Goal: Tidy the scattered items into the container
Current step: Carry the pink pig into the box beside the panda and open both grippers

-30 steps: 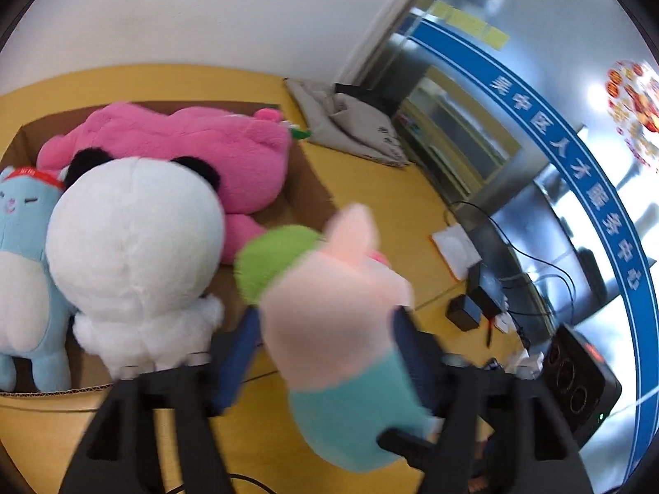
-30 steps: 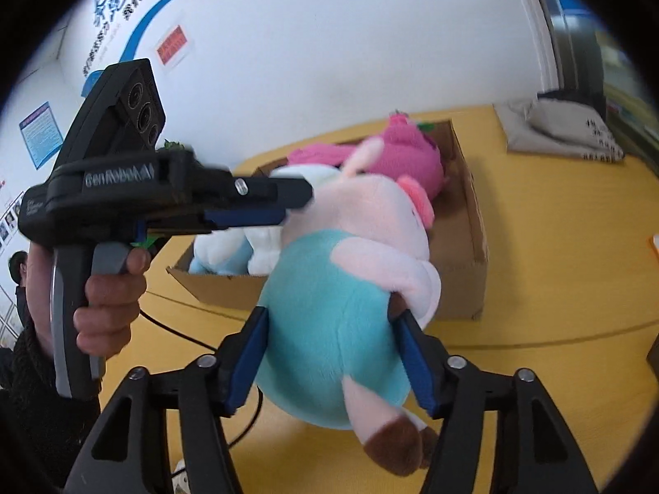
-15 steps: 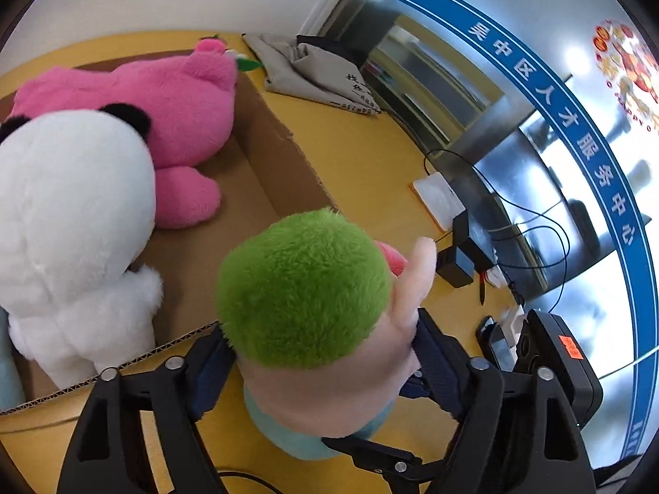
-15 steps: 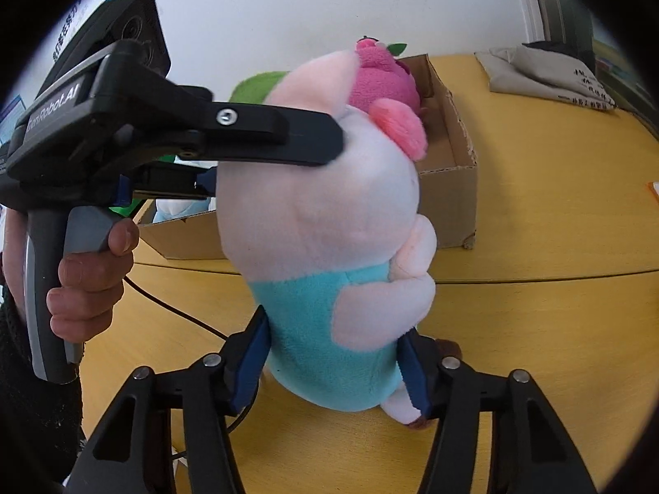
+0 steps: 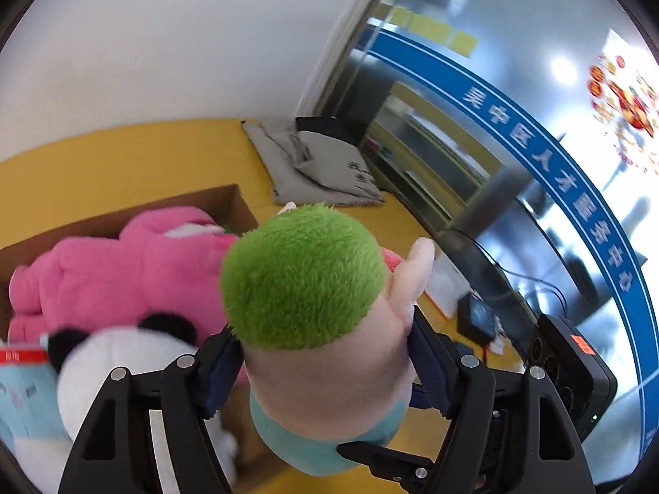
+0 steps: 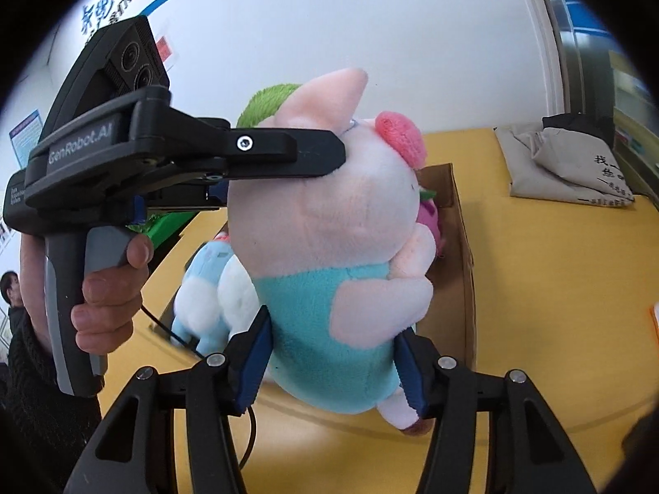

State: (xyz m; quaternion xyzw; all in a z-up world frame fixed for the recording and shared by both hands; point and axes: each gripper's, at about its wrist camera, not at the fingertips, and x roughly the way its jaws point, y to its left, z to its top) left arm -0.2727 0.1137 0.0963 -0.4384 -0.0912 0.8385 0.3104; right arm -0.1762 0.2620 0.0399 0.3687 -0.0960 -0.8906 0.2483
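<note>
We hold one pig plush toy (image 6: 329, 247) between both tools, above the yellow worktop (image 6: 535, 288) and just in front of the cardboard box (image 6: 461, 255). Our left gripper (image 5: 325, 366) is clamped on the pig's pale pink head below its green hat (image 5: 300, 276), the blue pads (image 5: 428, 366) pressed into the plush on both sides. Our right gripper (image 6: 333, 354) is clamped on the teal body lower down, its blue pads (image 6: 255, 354) sunk into the fabric, one foot hanging beneath them. In the right wrist view the left tool comes in from the side, a hand (image 6: 107, 296) wrapped round its grey handle.

The box lies on the worktop and already holds a pink plush (image 5: 123, 271), a white panda plush (image 5: 119, 366) with black ears, and a light blue plush (image 6: 202, 288) at its near end. A folded grey cloth bag (image 5: 321, 168) lies by the worktop's far edge near the glass wall. Cables and a small black box (image 5: 477, 317) sit at the side edge.
</note>
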